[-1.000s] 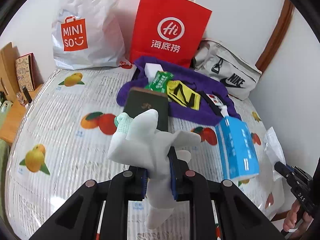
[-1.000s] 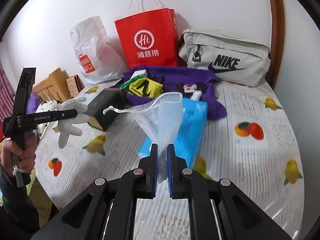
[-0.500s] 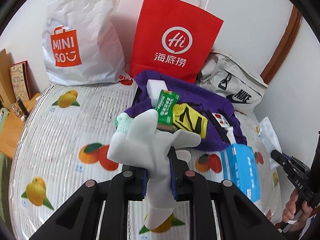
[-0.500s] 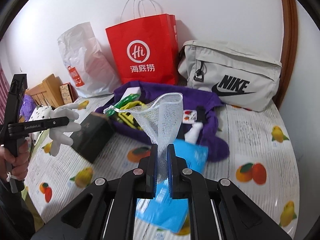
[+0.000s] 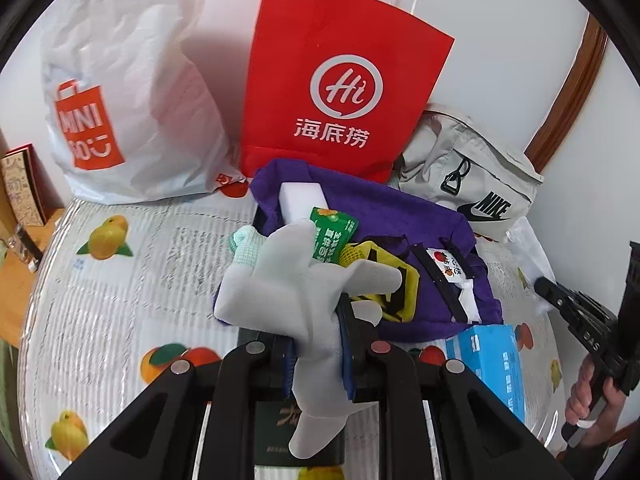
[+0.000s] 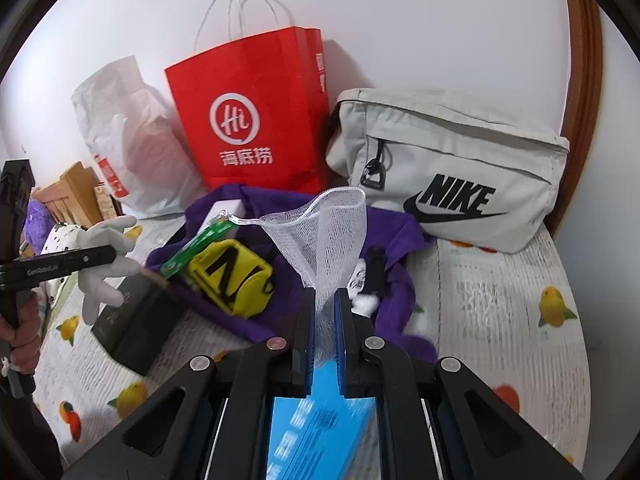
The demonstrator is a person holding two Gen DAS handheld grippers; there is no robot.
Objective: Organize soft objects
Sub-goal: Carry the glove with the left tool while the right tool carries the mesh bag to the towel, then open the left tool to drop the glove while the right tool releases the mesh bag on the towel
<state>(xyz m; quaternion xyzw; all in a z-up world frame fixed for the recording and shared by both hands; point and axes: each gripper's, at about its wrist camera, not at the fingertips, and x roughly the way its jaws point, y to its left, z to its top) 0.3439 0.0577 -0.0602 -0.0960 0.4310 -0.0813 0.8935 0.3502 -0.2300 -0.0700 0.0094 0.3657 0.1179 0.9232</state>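
White glove (image 5: pixel 304 300) is hanging pinched between the pads of the left claw (image 5: pixel 318 344), its fingers splaying upward and one finger dangling below the jaws. A pale green cuff (image 5: pixel 244 244) is showing at its far left edge. Beneath this claw a dark box (image 5: pixel 298 436) is lying on the bed (image 5: pixel 132 280), whose cover is carrying a printed fruit pattern.

The right claw (image 6: pixel 324 332) is gripping a white mesh pouch (image 6: pixel 324 236), which is standing up from the jaws with its open mouth at the top and a drawstring trailing to the left. A blue packet (image 6: pixel 320 424) is lying directly under this claw.

Just beyond both claws a purple cloth (image 5: pixel 400 216) is spreading across the bed, carrying a white block (image 5: pixel 302 200), a green sachet (image 5: pixel 332 236) and a yellow-and-black pouch (image 6: pixel 232 276). A small white item with a black strap is also lying on the cloth, too blurred to tell further.

Farther back, a red paper bag (image 5: pixel 340 80) is standing upright against the wall. A white plastic Miniso bag (image 5: pixel 120 92) is slumping to its left, and a pale grey Nike bag (image 6: pixel 452 176) is resting to its right.

In the right wrist view a hand (image 6: pixel 20 332) is holding the left claw's handle at the left edge; in the left wrist view another hand (image 5: pixel 596 392) is holding the right one.
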